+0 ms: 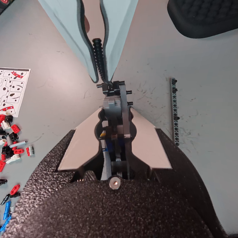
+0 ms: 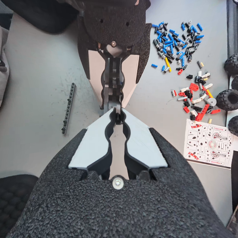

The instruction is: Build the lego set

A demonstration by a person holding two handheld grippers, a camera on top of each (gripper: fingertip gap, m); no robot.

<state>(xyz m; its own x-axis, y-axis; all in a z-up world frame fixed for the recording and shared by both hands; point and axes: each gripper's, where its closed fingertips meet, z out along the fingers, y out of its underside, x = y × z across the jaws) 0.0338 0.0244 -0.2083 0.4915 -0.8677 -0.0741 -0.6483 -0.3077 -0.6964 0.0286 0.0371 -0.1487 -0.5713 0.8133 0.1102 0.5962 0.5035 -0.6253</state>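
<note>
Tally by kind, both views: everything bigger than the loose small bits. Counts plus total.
Black knobby tyres: 4, partly cut off at the right edge
Long grey beam: 1
Sticker sheet: 1
Grey-black assembly in the left gripper: 1
Black ribbed part in the right gripper: 1
Total: 8

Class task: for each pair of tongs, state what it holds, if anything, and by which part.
Left tongs: the grey-and-black lego assembly, gripped around its middle. Right tongs: a black ridged rod, pinched along its shaft.
</note>
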